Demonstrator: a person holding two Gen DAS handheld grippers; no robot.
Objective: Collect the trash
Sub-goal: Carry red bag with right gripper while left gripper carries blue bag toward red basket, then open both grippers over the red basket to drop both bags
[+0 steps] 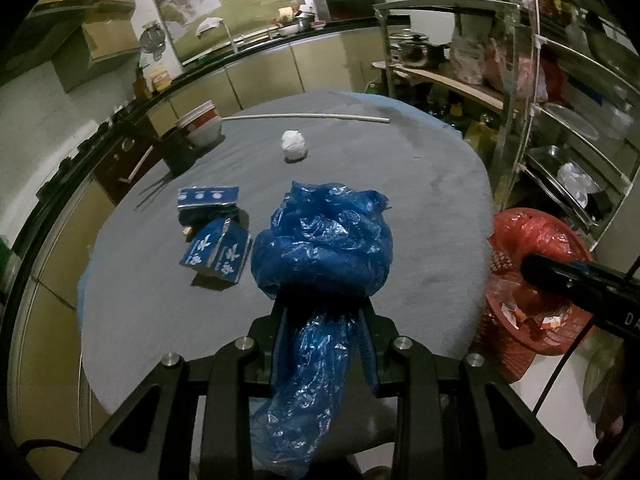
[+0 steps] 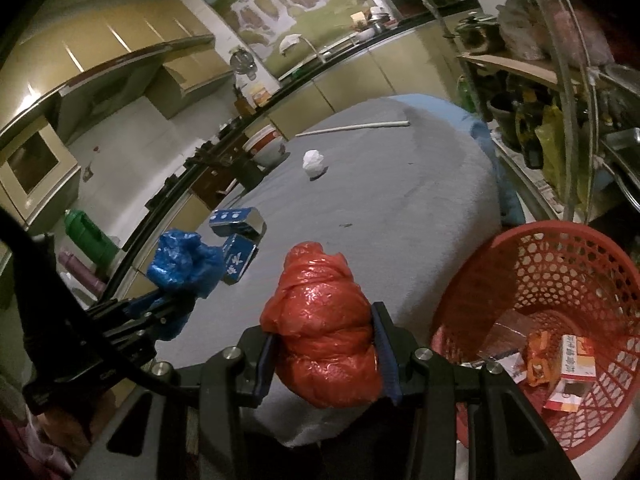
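Observation:
My left gripper (image 1: 323, 308) is shut on a crumpled blue plastic bag (image 1: 324, 248), held over the near part of the grey table (image 1: 420, 208). In the right wrist view the same blue plastic bag (image 2: 184, 260) shows at the left, in the left gripper (image 2: 160, 304). My right gripper (image 2: 324, 340) is shut on a crumpled red plastic bag (image 2: 324, 332) near the table's front edge. A red mesh basket (image 2: 560, 280) stands to its right, beside the table, with several cartons and wrappers inside. The same basket (image 1: 520, 280) shows at the right in the left wrist view, with the right gripper's body in front of it.
On the table lie two blue cartons (image 1: 212, 240), a white paper ball (image 1: 294, 145) and a long white stick (image 1: 304, 117). A bowl (image 1: 200, 126) sits beyond the far left edge. Metal shelves (image 1: 560, 120) with pots stand to the right; a counter runs behind.

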